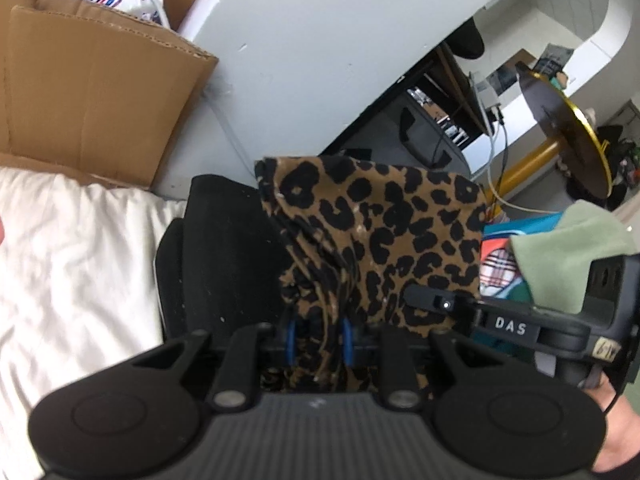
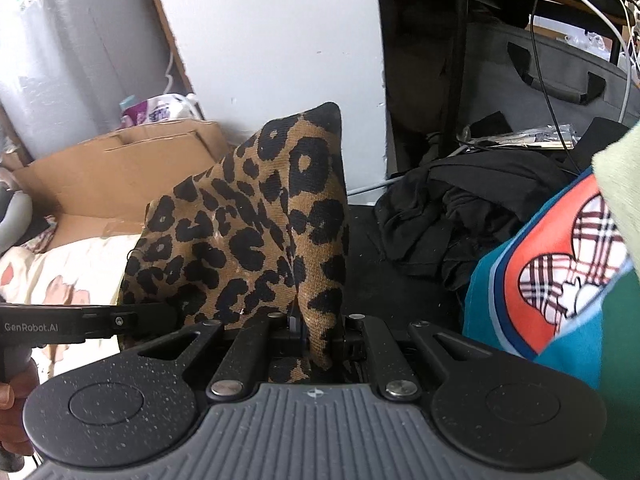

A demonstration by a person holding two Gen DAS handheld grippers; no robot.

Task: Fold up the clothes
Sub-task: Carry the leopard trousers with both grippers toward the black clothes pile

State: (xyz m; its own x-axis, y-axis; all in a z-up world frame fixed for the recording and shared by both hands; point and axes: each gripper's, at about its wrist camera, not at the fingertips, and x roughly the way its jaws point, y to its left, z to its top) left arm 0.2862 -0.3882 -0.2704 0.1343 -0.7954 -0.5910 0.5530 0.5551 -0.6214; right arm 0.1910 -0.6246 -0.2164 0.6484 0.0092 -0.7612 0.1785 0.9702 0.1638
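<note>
Leopard cloth (image 1: 376, 240): brown with black spots, held up in the air by 2 grippers at once, 1 end in each.
Left gripper (image 1: 320, 340): its fingers are pressed together on a bunched part of the leopard cloth; blue pads (image 1: 347, 342) are seen on both sides of the folds.
Right gripper (image 2: 316, 332): its fingers are nearly together, with a thin fold of the leopard cloth pinched between them.
Cloth shape: in the right wrist view it is pulled up into a point, with the 2 sides hanging down.
Under the cloth: a black surface (image 1: 224, 248) is seen below and behind it.
White bedding (image 1: 76, 264): crumpled, just beside the left edge of the black surface.
Cardboard box (image 1: 96, 92): set behind the bedding, against a pale wall (image 1: 320, 60).
Black clothes (image 2: 452, 208): piled near the far right of the black surface.
Teal and orange garment (image 2: 560, 280): close by on the right, with a checked patch.
</note>
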